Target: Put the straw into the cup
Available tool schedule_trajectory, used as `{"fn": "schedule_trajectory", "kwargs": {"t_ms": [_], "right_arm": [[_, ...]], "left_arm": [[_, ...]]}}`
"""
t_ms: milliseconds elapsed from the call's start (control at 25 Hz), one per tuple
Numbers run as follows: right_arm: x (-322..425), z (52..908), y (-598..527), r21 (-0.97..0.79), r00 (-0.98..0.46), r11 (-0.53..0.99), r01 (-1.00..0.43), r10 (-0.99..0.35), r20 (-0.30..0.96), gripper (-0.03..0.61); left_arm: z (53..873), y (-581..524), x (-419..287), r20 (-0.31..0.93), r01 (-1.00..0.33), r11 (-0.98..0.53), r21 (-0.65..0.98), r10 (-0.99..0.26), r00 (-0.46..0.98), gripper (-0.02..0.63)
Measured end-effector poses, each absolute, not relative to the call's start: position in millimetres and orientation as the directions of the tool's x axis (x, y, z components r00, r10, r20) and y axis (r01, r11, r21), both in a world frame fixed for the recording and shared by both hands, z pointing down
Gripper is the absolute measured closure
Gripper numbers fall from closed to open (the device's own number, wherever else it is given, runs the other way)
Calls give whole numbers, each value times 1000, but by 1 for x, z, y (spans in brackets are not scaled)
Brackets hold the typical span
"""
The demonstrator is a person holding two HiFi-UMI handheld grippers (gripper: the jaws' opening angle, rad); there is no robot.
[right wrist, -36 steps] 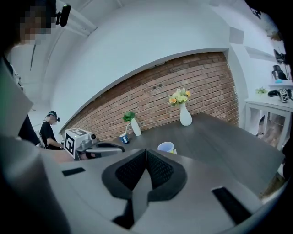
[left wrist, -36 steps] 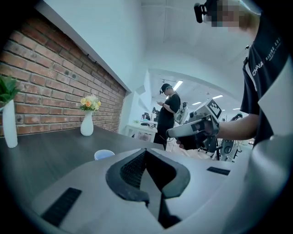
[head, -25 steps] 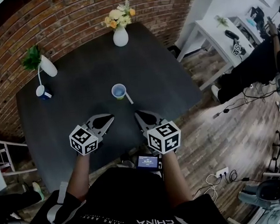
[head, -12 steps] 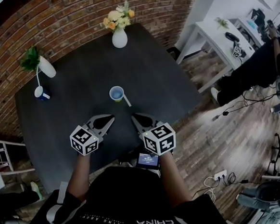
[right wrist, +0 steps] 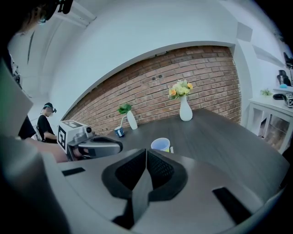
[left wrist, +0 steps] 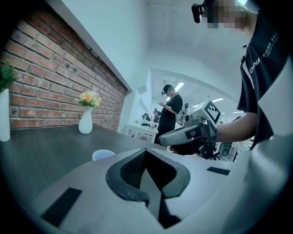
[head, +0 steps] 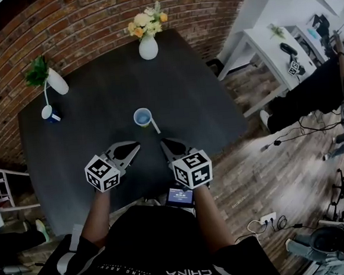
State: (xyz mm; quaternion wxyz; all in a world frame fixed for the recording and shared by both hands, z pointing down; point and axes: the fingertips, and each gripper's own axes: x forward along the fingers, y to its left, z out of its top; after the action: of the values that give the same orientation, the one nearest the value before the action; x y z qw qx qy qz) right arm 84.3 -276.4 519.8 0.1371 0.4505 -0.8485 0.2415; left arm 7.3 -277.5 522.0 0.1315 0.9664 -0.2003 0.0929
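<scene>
Red brick wall (head: 80, 22) arcs across the frame's top; a white side table (head: 260, 39) stands upper right on wood-plank floor (head: 269, 168).

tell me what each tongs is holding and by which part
Nothing held: left tongs and right tongs are shut and empty; the straw lies on the table beside the cup.

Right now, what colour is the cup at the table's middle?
Light blue; the cup shows best in the head view.

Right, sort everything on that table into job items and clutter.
Job: cup; straw lying beside it.
Clutter: vase of flowers; vase with green sprig; small blue pot.
</scene>
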Motion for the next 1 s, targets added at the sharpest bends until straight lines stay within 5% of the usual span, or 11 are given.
{"fn": "schedule_trajectory", "kwargs": {"t_ms": [1000], "right_arm": [[83, 668, -356, -188, -471, 502, -844, -527, 708, 506]], "left_arm": [[556, -293, -4, 282, -510, -811, 286, -438, 854, 611]]}}
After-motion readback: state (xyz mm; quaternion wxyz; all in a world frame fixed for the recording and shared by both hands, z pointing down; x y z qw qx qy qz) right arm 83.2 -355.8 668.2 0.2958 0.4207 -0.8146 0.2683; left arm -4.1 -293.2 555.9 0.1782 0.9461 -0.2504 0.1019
